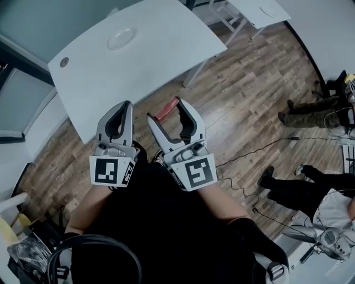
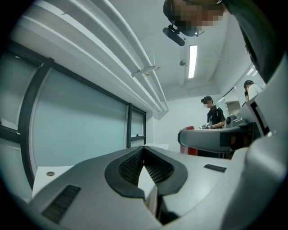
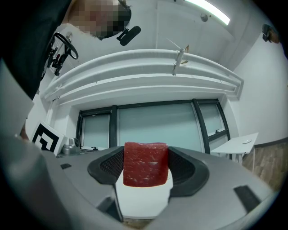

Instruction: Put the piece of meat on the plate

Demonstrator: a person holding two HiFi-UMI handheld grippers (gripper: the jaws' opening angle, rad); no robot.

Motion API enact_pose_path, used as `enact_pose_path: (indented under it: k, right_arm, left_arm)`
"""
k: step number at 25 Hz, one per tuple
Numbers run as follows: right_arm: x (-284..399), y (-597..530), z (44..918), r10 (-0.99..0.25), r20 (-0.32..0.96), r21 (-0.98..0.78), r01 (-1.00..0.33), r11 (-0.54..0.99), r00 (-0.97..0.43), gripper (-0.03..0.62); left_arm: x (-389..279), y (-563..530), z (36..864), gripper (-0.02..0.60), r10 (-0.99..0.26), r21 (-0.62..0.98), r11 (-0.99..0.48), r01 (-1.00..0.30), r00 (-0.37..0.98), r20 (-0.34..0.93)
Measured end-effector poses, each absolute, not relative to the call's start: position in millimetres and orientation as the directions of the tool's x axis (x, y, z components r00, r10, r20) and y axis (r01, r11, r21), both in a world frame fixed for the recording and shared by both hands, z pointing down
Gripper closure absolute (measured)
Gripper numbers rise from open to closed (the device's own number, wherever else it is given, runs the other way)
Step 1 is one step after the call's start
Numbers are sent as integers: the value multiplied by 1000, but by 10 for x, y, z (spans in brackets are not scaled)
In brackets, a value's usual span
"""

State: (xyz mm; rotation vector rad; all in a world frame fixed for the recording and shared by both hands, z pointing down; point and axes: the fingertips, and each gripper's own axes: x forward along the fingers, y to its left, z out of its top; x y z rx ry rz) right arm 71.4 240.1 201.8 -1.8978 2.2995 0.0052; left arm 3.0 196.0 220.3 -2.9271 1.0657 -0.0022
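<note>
A red slab of meat (image 3: 145,164) sits clamped between the black pads of my right gripper (image 3: 145,173). In the head view the same meat (image 1: 164,111) shows between that gripper's (image 1: 165,110) white fingers, held over the wooden floor just short of the white table (image 1: 166,55). A white plate (image 1: 121,39) lies near the table's middle, well ahead of both grippers. My left gripper (image 1: 127,106) is beside the right one, at its left. Its jaws (image 2: 144,149) are shut tip to tip with nothing between them.
A small round grommet (image 1: 64,62) sits in the table's left corner. A second white table (image 1: 258,11) stands at the far right. Seated people's legs (image 1: 302,111) and a cable (image 1: 249,152) lie on the floor to my right. Another person (image 2: 212,114) stands across the room.
</note>
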Motion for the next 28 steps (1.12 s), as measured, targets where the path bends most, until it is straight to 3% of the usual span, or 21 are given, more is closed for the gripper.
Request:
enact_pose_path:
  k: [28]
  right_arm:
    - [817, 934, 2070, -988, -45, -84, -985, 153, -150, 301]
  left_arm:
    - [169, 484, 2392, 580, -625, 33, -779, -626, 780, 36]
